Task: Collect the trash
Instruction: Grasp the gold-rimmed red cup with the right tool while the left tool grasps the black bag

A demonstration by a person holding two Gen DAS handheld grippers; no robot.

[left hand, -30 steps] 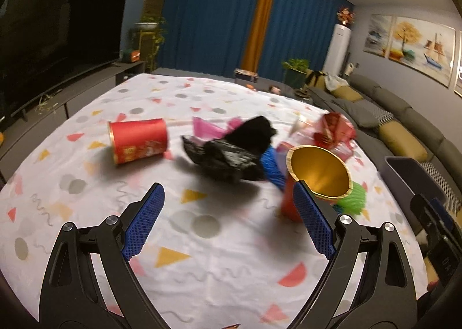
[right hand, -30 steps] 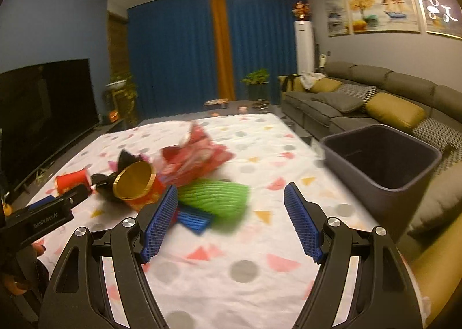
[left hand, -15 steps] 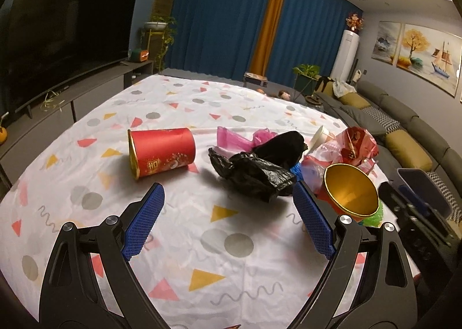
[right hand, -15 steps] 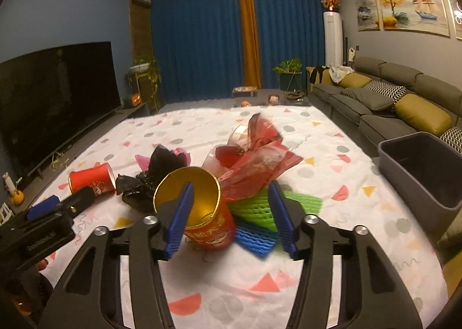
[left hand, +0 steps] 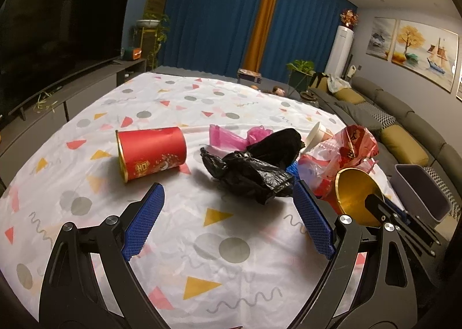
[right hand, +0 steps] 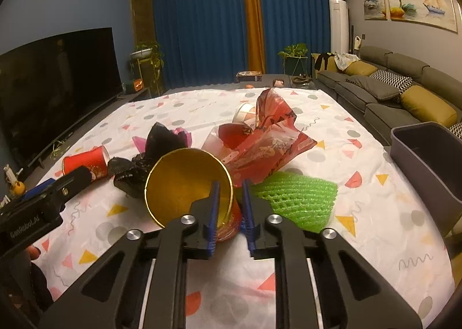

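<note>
Right hand-held gripper (right hand: 230,207) has just been closing and now pinches the rim wall of the gold-lined red cup (right hand: 187,184), one pad inside and one outside; the cup lies tipped on the bench (right hand: 361,213) among the trash, bin (right hand: 427,155) to the right. Left hand-held gripper (left hand: 228,219) gapes wide, holding nothing, just short of the black bag (left hand: 251,173). Cup looks light, thin paper, crushable, so the rim is a fair hold with gentle squeeze.

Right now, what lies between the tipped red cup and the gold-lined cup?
In the left wrist view, a crumpled black bag lies between the tipped red cup and the gold-lined cup.
</note>
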